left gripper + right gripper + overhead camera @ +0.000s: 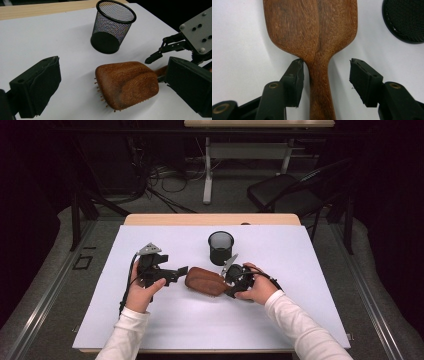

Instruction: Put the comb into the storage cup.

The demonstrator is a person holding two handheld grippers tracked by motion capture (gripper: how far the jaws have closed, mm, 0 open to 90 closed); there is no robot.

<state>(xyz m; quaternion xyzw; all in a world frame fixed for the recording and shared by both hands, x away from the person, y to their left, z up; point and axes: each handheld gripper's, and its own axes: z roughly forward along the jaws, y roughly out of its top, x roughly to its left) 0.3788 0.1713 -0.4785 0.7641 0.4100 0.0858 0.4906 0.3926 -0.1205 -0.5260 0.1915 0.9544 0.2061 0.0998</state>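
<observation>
Wooden hairbrush (206, 281) lay bristles down on the white table (300, 270), just in front of 1 black mesh cup (221, 248); we saw nothing inside the cup. Our right gripper (326, 80) straddled the brush handle, its 2 jaws apart, the left one touching the wood. Our left gripper (110, 90) stood open beside the brush head, gripping nothing

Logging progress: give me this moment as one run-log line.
right tool: open, astride hairbrush handle, one pad off | left tool: open, beside brush head | brush: bristles down | mesh cup: upright behind
</observation>
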